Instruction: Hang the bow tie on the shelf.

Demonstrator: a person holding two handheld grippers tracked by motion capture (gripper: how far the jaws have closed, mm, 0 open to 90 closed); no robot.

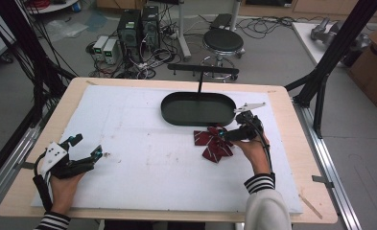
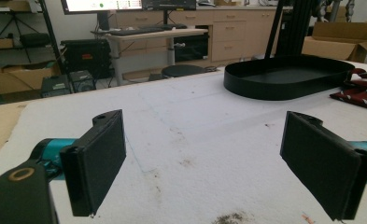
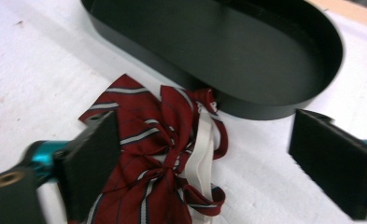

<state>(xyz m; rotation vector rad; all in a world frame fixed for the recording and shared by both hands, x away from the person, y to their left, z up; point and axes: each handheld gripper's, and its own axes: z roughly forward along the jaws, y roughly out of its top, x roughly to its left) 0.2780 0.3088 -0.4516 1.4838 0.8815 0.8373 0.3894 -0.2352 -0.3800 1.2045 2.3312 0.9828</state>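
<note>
Dark red striped fabric bow tie (image 1: 214,142) w/ white strap lies on the white foam mat (image 1: 143,158), touching the black oval metal tray (image 1: 198,108). Right gripper (image 1: 223,132) hovers over it, jaws spread wide, nothing held; its own view shows the strap (image 3: 201,154) clearly. Left gripper (image 1: 86,146) rests at mat's left edge, jaws apart & empty.

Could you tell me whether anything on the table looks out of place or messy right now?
The red striped bow tie lies crumpled on the white mat against the outside of the black oval tray, its white strap loose. The mat also carries small brownish stains.
</note>
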